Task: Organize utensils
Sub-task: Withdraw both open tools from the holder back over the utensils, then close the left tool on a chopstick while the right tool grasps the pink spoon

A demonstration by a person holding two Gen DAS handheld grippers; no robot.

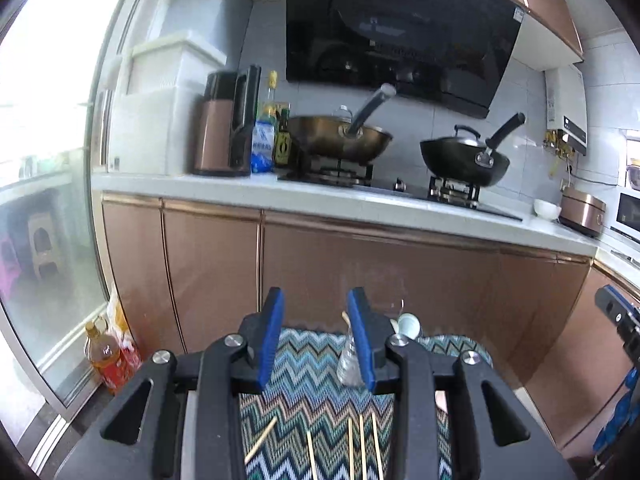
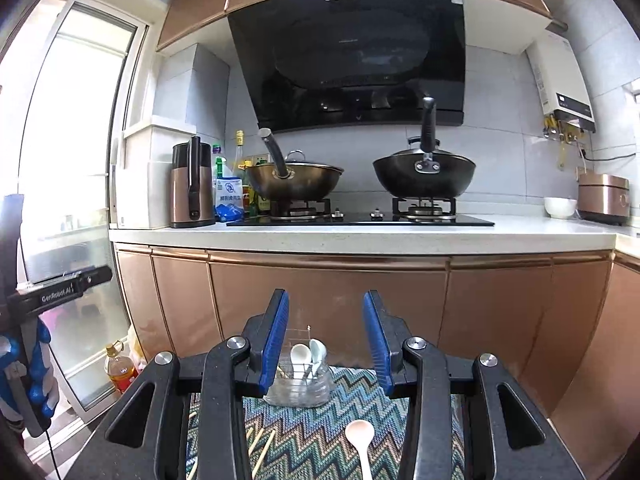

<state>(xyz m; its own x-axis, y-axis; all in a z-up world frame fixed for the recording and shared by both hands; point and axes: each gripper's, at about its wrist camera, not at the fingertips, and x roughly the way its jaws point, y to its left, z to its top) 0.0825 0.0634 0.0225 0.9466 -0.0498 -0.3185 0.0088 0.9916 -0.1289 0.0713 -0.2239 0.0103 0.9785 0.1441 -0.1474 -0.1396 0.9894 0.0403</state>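
A clear plastic utensil holder (image 2: 298,386) stands on a zigzag-patterned cloth (image 2: 320,440) and holds two white spoons (image 2: 300,354) and some chopsticks. A loose white spoon (image 2: 360,438) lies on the cloth below my right gripper (image 2: 326,340), which is open and empty above it. Several wooden chopsticks (image 1: 362,448) lie on the cloth (image 1: 304,380) below my left gripper (image 1: 316,340), which is open and empty. The holder (image 1: 350,364) is partly hidden behind the left gripper's right finger.
Copper-coloured cabinets (image 2: 328,300) stand just beyond the cloth. On the counter (image 2: 360,236) are a stove with two woks (image 2: 294,182), a kettle (image 2: 190,184), bottles, a white bowl (image 2: 560,206) and a rice cooker. An oil bottle (image 1: 100,354) stands on the floor at the left by a glass door.
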